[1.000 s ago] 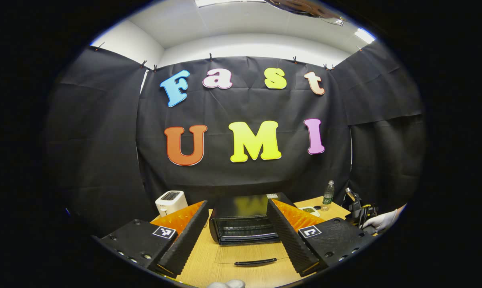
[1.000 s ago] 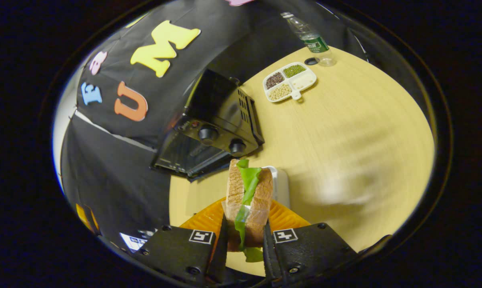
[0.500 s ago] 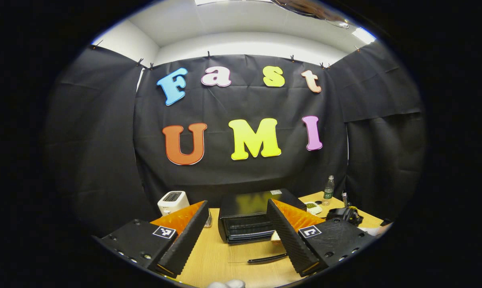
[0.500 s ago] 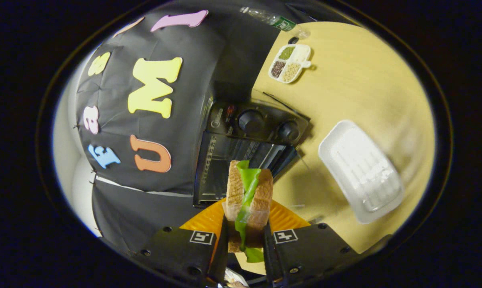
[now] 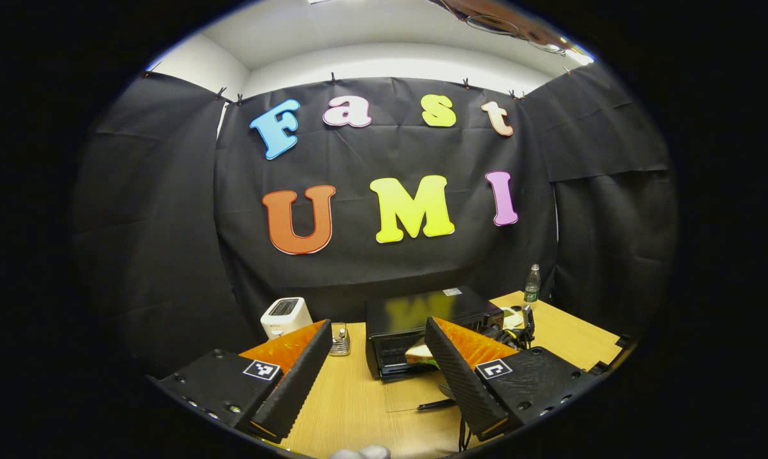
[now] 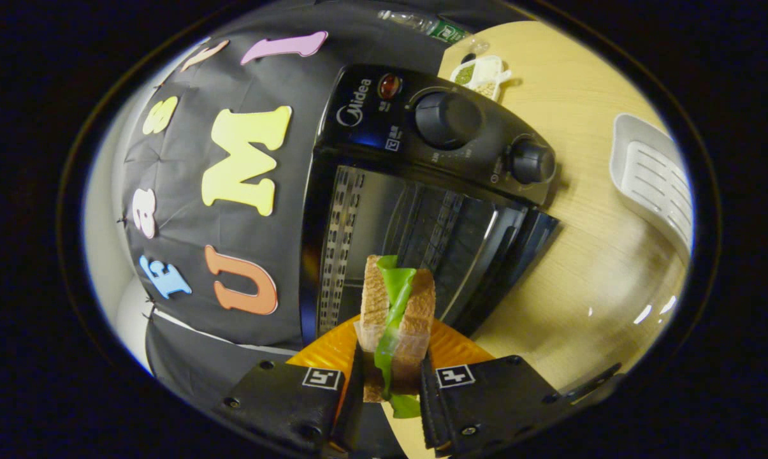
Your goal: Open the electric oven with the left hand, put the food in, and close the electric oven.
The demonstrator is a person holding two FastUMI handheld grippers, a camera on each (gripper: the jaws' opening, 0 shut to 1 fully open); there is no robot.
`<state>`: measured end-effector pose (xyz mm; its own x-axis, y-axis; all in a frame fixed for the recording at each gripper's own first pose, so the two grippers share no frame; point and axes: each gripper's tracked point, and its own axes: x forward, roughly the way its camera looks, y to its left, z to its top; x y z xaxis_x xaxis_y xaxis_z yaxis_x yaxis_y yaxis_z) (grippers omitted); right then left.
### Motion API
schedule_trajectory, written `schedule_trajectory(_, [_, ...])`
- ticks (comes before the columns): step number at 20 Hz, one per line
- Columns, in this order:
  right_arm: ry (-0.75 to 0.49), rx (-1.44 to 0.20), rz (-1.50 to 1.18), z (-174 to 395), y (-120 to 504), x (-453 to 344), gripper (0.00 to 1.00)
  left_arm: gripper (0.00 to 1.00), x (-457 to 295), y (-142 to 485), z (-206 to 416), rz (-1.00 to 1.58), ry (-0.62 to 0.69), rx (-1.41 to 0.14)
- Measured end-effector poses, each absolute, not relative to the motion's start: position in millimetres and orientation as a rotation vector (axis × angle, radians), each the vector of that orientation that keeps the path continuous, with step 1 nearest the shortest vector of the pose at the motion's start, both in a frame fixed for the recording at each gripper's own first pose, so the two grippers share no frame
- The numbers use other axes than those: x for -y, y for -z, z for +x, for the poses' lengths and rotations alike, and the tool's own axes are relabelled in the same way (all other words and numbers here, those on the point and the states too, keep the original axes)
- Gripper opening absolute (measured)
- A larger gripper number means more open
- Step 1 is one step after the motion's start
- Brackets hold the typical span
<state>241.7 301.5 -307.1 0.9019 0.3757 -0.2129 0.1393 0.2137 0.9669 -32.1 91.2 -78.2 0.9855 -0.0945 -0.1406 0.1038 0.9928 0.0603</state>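
**Sandwich almost in the oven**

The toaster oven [image 6: 422,191] sits on the wooden table [image 6: 587,280] with its glass door [image 5: 415,400] already pulled down flat, so the opening part looks done. The food is not inside yet. Putting it on the rack and shutting the door are, I think, the jobs left to do.

The right gripper [image 6: 389,382] is squeezed tight on a sandwich [image 6: 396,319], two slices of brown bread with green lettuce in the middle. Both fingers press on the bread from the sides. In the right gripper view the sandwich is right in front of the oven's open mouth, just short of the wire rack [image 6: 447,236]. The gripper is tipped over sideways, so the oven looks turned on its side. In the left gripper view the sandwich [image 5: 419,354] pokes up at the oven's front.

The left gripper [image 5: 378,376] waits back from the oven, above the table. Its fingers are wide apart and hold nothing. It points level at the oven, with the door handle [image 5: 436,404] low between its fingers.
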Motion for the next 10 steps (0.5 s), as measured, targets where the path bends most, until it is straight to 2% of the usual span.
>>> schedule_trajectory(1, [-0.158,-0.426,1.380,250.7,306.5,-300.4,0.36,0.96,-94.3,81.1,-32.2,0.072,0.094,-0.143])
schedule_trajectory(3, [-0.119,-0.402,1.383,264.6,309.7,-300.4,0.36,0.96,-98.3,82.9,-33.2,0.070,0.084,-0.150])
schedule_trajectory(4, [-0.107,-0.401,1.356,269.6,314.6,-300.8,0.40,0.96,-100.4,82.9,-33.6,0.070,0.078,-0.150])
schedule_trajectory(5, [-0.097,-0.406,1.334,271.6,318.6,-301.0,0.35,0.96,-101.1,82.1,-33.1,0.070,0.074,-0.148])
schedule_trajectory(9, [-0.066,-0.416,1.268,278.1,327.3,-307.7,0.36,0.96,-102.4,87.2,-31.7,0.068,0.071,-0.155])
schedule_trajectory(10, [-0.056,-0.436,1.231,278.8,332.1,-309.7,0.36,0.89,-102.0,88.4,-32.0,0.065,0.072,-0.157])
